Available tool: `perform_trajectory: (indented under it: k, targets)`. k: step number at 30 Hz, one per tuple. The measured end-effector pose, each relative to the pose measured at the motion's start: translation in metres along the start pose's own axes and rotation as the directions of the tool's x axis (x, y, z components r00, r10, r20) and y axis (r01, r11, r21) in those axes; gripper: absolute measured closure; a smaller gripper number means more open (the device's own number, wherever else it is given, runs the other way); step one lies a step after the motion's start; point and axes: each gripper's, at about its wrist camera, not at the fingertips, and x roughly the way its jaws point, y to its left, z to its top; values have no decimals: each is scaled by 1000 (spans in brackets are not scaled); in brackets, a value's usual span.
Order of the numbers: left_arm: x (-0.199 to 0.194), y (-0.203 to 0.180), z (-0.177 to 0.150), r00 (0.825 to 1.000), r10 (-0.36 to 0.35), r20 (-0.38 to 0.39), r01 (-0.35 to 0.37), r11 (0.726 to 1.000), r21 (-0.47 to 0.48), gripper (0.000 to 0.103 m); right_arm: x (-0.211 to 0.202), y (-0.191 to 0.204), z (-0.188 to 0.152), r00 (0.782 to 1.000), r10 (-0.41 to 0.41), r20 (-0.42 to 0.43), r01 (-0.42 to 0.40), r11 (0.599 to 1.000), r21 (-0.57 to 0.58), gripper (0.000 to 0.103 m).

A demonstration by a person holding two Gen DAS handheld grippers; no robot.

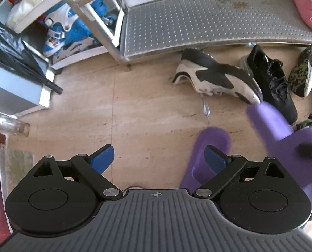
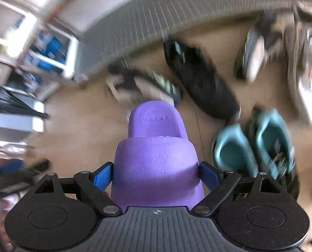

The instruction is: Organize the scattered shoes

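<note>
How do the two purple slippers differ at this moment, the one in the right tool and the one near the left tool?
The purple slipper in the right tool is clamped across its strap between the blue pads, off the floor; the other purple slipper lies on the tan floor, ungripped. The held one fills the right tool; the floor one sits partly behind one finger of the open, empty left tool. Both share colour and open-toe slide shape.

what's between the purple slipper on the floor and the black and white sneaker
Bare tan floor, plus a small pale scrap near the black and white sneaker. The left wrist view shows it, above the purple slipper.
</note>
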Motion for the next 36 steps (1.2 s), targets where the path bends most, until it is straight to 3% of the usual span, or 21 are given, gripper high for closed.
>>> perform_trajectory:
  k: [5,7,11,16,21,23,28,32,36]
  targets:
    - [-3,0,1,1000,-10,8,10,1000,9,7,35,33,-18,981,-183,60,188,978,-91,15]
    - [-3,-3,3,1000,-15,12,14,1000,22,7,63,42,-30,969,-247,29,248,959,-139,15]
    - [-2,-9,2,1000,-24,9,23,999,42,7,108,36,-51,955,-288,-71,273,947,-167,15]
    - [3,-11,0,1000,-18,-11,18,998,59,7,131,13,-64,962,-230,-149,205,965,-164,13]
    - [20,-22,-7,999,-14,-42,19,990,138,6,107,-10,-57,981,-145,-128,125,980,-156,11]
    - [52,-33,-22,988,66,-138,-32,971,238,6,102,-17,-56,982,-126,-143,105,984,-146,12]
    - [95,-51,-48,977,123,-176,-48,924,379,6,102,-29,-68,971,-68,-230,26,984,-178,12]
    - [128,-59,-59,968,53,-245,34,940,340,7,109,-21,-80,964,-82,-253,12,964,-266,11]
    - [144,-59,-55,968,61,-243,15,954,300,7,125,-3,-94,965,-113,-237,16,926,-376,11]
